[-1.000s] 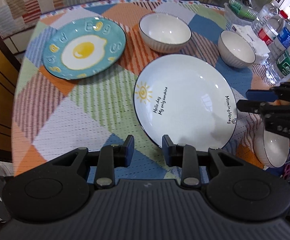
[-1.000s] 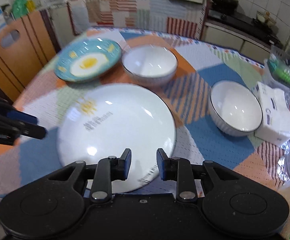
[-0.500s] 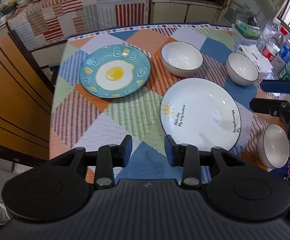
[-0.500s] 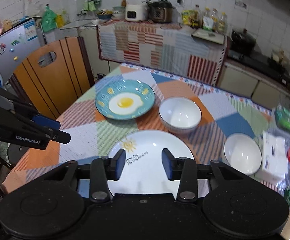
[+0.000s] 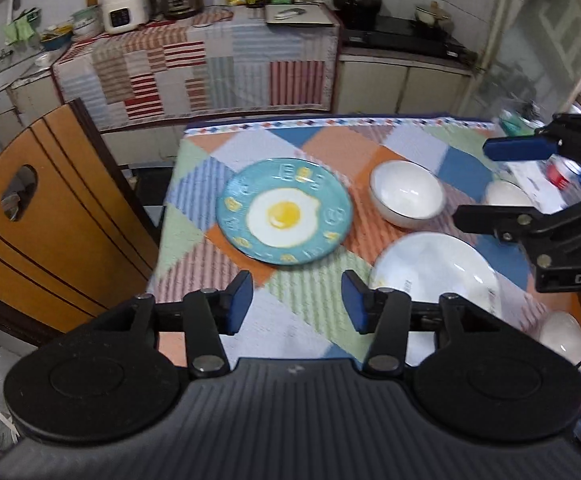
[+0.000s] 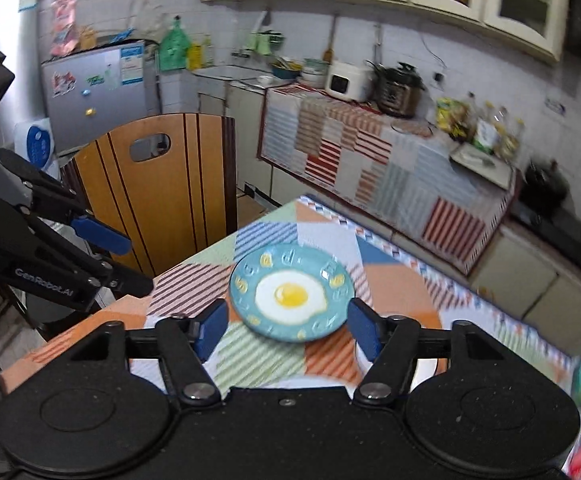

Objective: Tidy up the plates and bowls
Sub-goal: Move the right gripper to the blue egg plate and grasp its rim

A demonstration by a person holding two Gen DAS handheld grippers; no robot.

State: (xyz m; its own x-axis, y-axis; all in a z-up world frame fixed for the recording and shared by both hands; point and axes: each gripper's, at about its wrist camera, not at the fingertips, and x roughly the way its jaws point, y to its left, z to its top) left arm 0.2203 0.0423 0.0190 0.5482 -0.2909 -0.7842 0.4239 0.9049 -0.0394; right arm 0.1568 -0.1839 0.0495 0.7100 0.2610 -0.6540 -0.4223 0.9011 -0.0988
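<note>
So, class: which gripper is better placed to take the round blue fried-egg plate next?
Probably the left gripper: the blue fried-egg plate lies just ahead of its open jaws, while the right gripper hovers over the bowls.

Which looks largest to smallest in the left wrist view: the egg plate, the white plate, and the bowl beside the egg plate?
1. white plate and egg plate: they look alike; the white one is nearer the camera and partly hidden, so unsure.
2. bowl: clearly smallest.
</note>
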